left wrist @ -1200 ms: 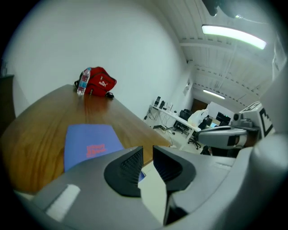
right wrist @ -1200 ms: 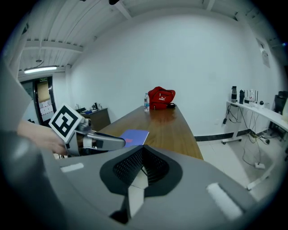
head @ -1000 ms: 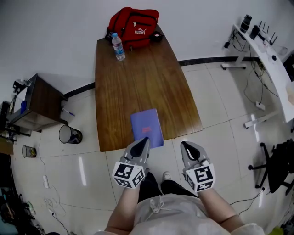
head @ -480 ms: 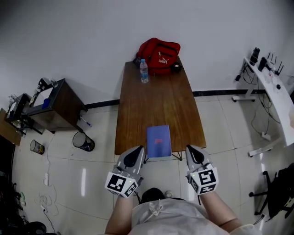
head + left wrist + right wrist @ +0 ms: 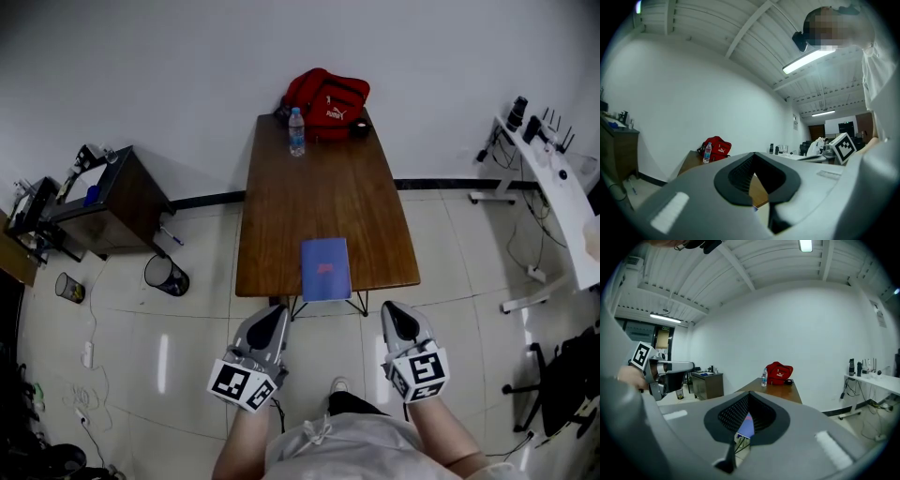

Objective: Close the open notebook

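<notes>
Fingers (image 5: 260, 330) together, L gripper (image 5: 277, 309) & R gripper (image 5: 393, 307); notebook's (image 5: 325, 269) long axis along table (image 5: 319, 202).

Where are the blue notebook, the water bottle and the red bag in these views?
blue notebook (image 5: 325, 269), head view, middle of its closed cover.
water bottle (image 5: 297, 132), head view, on its clear body.
red bag (image 5: 328, 97), head view, on its top face near the logo.

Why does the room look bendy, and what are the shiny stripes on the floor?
Head view: the wide lens bows the table edges; the stripes are light glaring off the glossy floor. Left gripper view: round, dark corners, a ceiling lamp burns white. Right gripper view: equally round and bowed.
</notes>
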`<state>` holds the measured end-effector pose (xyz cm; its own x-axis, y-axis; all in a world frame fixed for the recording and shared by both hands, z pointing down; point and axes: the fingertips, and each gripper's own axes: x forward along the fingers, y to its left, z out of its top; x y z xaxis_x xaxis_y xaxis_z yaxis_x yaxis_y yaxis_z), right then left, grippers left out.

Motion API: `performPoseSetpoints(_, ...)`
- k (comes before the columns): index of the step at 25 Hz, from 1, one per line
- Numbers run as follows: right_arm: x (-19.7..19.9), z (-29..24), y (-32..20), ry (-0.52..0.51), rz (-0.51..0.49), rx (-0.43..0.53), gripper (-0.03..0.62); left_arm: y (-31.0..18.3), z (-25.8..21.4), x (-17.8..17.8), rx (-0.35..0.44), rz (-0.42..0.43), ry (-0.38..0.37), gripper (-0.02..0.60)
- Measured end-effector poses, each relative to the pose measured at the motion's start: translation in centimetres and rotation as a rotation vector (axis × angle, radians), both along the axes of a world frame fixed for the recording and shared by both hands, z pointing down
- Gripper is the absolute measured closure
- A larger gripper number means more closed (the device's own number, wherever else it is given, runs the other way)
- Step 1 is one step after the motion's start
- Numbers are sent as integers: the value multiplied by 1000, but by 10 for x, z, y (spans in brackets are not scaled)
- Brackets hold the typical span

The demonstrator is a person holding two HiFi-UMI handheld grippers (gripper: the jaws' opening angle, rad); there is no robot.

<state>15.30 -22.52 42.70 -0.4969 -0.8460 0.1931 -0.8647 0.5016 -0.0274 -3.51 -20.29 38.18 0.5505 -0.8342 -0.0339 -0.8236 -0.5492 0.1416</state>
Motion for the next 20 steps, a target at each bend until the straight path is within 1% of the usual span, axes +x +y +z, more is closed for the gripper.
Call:
performPoseSetpoints(2,-10,3,22,2,-8,-6,588,24,2,-10,-3,-4,1,575)
performPoseSetpoints(6,-36,4,76,9,-33,-20,588,78,0,-31,-9,-9,26,575)
performPoseSetpoints(11,-56,6,149,14,-56,-18,588,149,-9,-46,17,-6,-18,575)
performPoseSetpoints(15,-64,7,196,8,-37,-8,588,193,-13,-51,38,19,-37,575)
performPoseSetpoints(20,-70,13,256,35,-25,0,588,249,-17,-47,62,69,-17,575)
